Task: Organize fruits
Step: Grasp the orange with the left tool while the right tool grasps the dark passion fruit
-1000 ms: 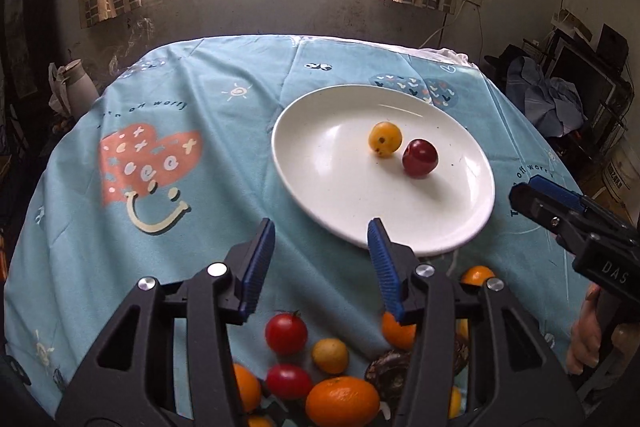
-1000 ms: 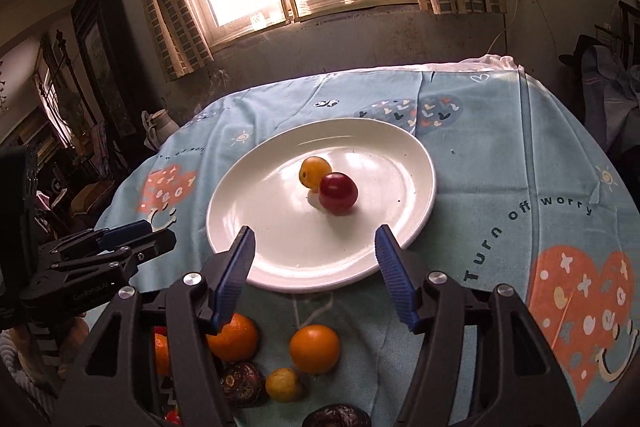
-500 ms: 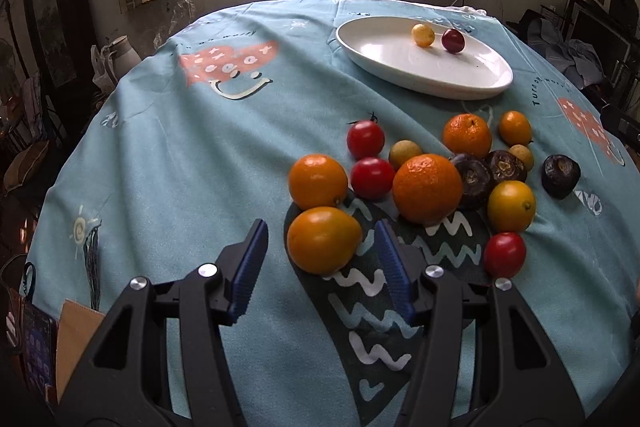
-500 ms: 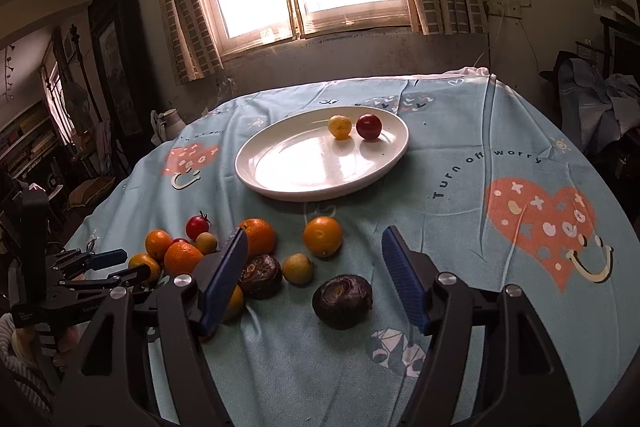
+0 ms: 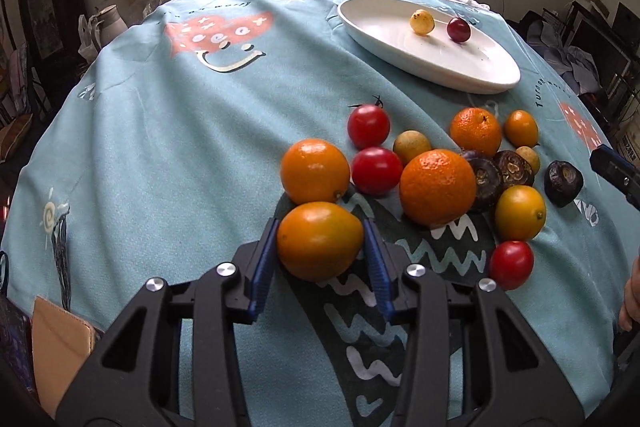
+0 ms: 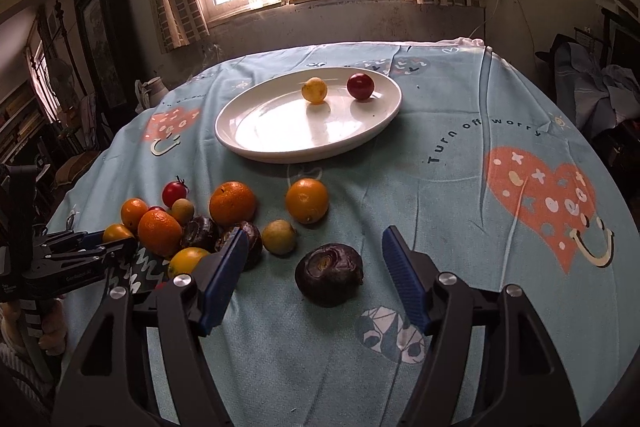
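The left gripper [image 5: 320, 247] is closing its jaws around an orange citrus fruit [image 5: 320, 241] on the counter [image 5: 160, 147] beside the fruit pile, while the right gripper [image 6: 312, 263] stands wide over a dark purple fruit [image 6: 329, 279], with the white plate [image 6: 280, 147] beyond.
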Available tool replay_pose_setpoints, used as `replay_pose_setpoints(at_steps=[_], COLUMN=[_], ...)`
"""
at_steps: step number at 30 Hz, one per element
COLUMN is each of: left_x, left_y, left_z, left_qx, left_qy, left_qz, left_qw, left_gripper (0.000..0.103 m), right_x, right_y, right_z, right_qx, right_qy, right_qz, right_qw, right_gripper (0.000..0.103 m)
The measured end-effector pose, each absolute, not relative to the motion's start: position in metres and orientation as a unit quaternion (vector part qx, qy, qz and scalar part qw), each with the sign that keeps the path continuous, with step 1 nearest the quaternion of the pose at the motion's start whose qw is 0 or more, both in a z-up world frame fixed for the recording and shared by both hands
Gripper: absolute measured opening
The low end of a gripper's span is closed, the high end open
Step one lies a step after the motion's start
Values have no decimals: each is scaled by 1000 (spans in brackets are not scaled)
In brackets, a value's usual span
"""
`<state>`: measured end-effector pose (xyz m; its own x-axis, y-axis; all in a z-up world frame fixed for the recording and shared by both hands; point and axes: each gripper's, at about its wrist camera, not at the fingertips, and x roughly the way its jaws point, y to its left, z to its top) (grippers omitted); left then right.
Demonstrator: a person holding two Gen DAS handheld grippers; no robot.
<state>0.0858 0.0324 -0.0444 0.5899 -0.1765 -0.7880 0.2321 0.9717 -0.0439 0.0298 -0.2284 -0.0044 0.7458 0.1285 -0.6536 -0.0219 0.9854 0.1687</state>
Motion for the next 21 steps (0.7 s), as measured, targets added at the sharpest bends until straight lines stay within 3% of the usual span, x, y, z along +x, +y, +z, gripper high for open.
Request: replay_pose_setpoints(at_steps=[14,17,18,21], left_x=[69,68,68,67], left_y=[31,28,27,20], left_z=[-28,-29,-29,-30], left_qx=[31,36,40,52], left_qy=[393,393,393,395], left_qz=[-136,-142,-144,-154], left_qw=[909,908,907,904], left_gripper=[42,42,42,43], right_x=[46,49,50,50], right_y=[-229,-230,-230,-230], right_z=[-35,-38,-39,-38], right_qx=[70,70,72,74], right_qy=[429,431,434,432], right_qz=[35,36,41,48], right_qw=[900,899,897,898], right_gripper=[70,57,47,44])
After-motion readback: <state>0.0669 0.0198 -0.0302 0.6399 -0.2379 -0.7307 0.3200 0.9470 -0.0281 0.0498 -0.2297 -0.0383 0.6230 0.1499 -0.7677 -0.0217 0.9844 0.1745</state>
